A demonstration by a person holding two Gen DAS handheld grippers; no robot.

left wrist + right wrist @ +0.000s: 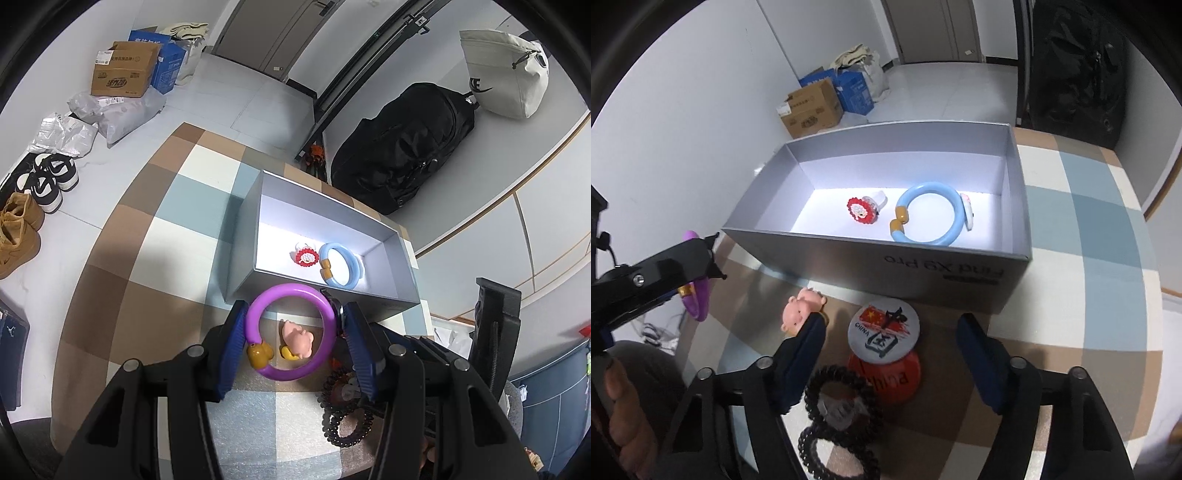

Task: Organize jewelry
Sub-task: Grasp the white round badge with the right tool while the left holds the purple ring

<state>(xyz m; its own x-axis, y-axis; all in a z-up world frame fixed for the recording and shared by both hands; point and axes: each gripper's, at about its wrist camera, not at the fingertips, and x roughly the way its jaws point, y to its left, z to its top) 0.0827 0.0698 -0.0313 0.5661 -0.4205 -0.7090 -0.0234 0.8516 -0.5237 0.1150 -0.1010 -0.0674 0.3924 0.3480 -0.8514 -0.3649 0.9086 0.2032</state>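
Note:
My left gripper (293, 326) is shut on a purple bracelet (295, 288) and holds it just in front of the grey box (240, 258). That gripper (716, 254) and the purple bracelet (700, 295) also show at the left of the right wrist view. Inside the box (886, 262) lie a blue bracelet (956, 221) and a red flower ring (862, 211). My right gripper (892, 328) stands open over a white round badge (882, 330) that overlaps a red badge (894, 380); its pads are clear of both. A pink pig charm (801, 308) and dark beaded bracelets (827, 373) lie nearby.
The chequered tablecloth (177, 229) ends at the table edge on the left and far side. On the floor are cardboard boxes (122, 70), parcels and shoes (48, 181). A black backpack (402, 147) stands behind the box. A hand (624, 424) shows at lower left.

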